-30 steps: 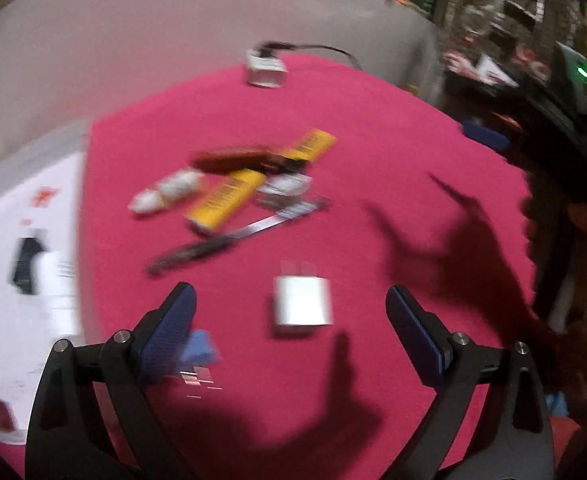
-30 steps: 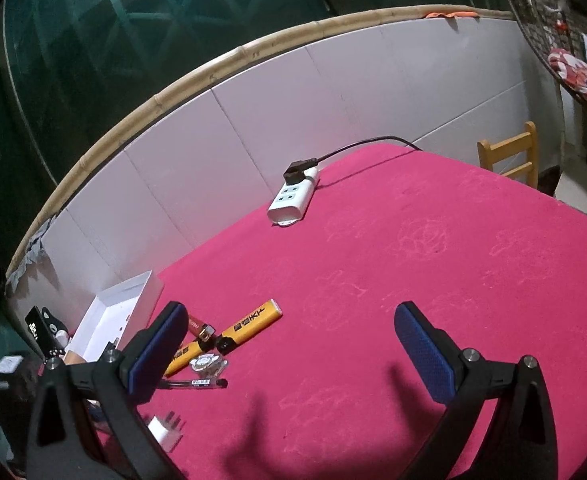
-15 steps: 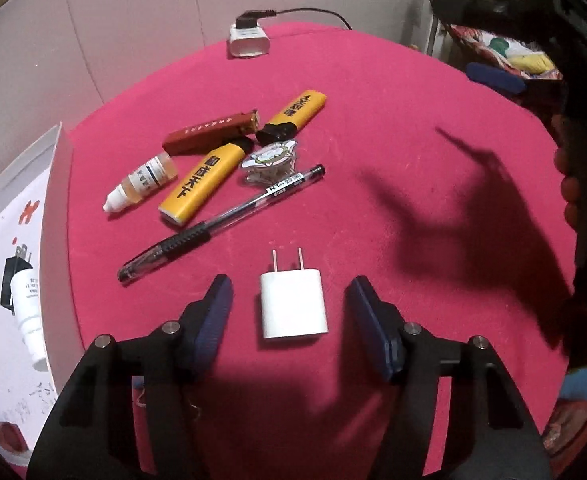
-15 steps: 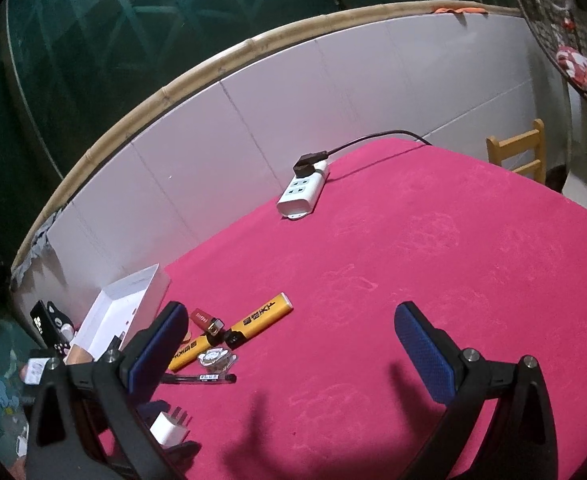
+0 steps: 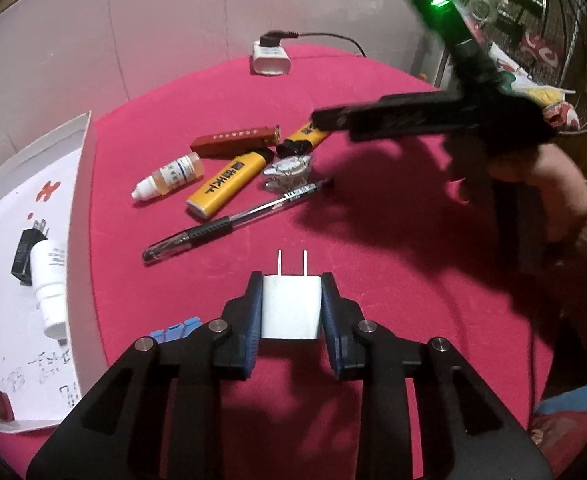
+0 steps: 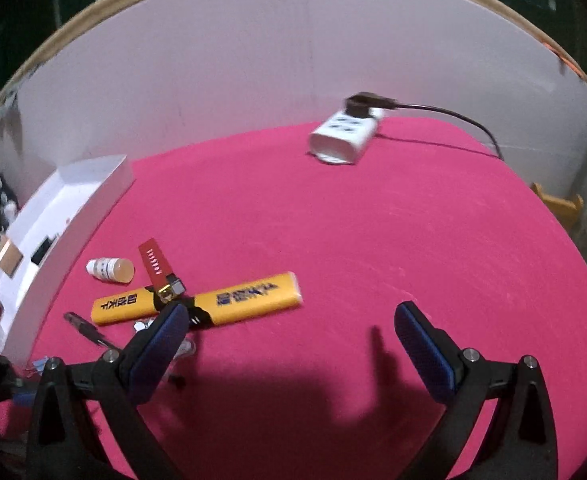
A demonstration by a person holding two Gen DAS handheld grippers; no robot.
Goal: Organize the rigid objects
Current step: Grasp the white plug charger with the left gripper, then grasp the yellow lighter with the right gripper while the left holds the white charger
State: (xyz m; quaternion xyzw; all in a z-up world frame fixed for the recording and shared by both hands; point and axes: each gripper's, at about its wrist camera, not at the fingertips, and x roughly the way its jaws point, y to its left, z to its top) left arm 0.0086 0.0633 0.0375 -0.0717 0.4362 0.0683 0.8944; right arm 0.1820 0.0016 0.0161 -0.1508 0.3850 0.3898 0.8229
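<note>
On the red cloth lies a white charger plug, prongs pointing away. My left gripper is closing its jaws on it, and both blue pads touch its sides. Beyond it lie a black pen, two yellow lighters, a red case, a dropper bottle and a small clear clip. My right gripper hangs open and holds nothing, just short of the longer-looking yellow lighter. Its blurred finger shows over the pile in the left wrist view.
A white open box with a small bottle and a black item inside stands along the cloth's left edge. A white power strip with a black cable lies at the back by the white wall. A small blue piece sits near my left finger.
The left jaws have come in from wide apart to either side of the charger and onto it. The right gripper has swung and rolled toward the pile and now reaches into the left wrist view.
</note>
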